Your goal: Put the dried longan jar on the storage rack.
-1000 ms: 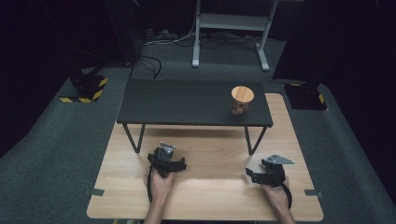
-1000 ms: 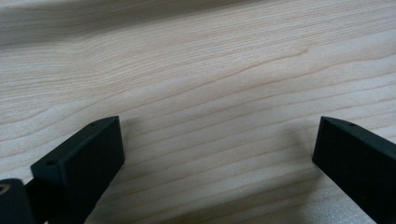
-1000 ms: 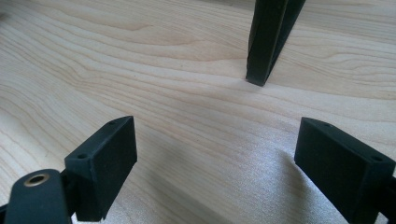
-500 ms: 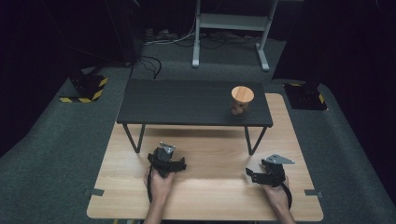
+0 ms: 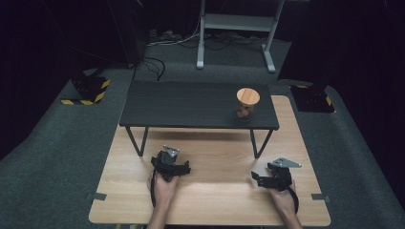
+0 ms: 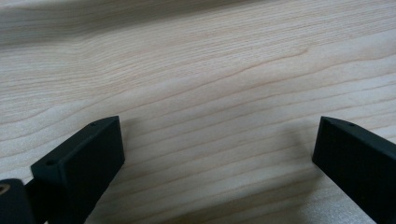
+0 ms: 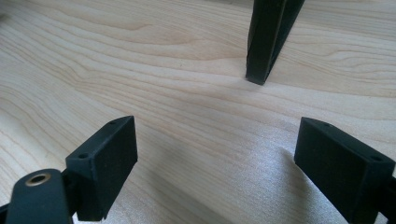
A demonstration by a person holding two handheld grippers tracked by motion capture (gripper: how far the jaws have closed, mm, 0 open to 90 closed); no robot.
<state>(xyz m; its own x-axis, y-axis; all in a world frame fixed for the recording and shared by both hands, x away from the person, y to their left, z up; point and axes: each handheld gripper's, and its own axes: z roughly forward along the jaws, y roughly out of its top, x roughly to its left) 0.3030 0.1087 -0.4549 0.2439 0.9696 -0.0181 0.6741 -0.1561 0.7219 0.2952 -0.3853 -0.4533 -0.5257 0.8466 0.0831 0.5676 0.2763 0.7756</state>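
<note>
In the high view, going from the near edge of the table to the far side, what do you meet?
Right gripper and left gripper on the light wooden table → black raised shelf → wooden cylinder → grey metal frame.

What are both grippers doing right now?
Left gripper: open, empty, over the wooden table.
Right gripper: open, empty.

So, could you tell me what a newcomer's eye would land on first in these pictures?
Probably the round wooden object, the one pale thing on the dark raised shelf, near its right end. Next come the two hand-held tools resting on the light wooden table below: the left gripper and the right gripper, both open with nothing between their jaws.
</note>
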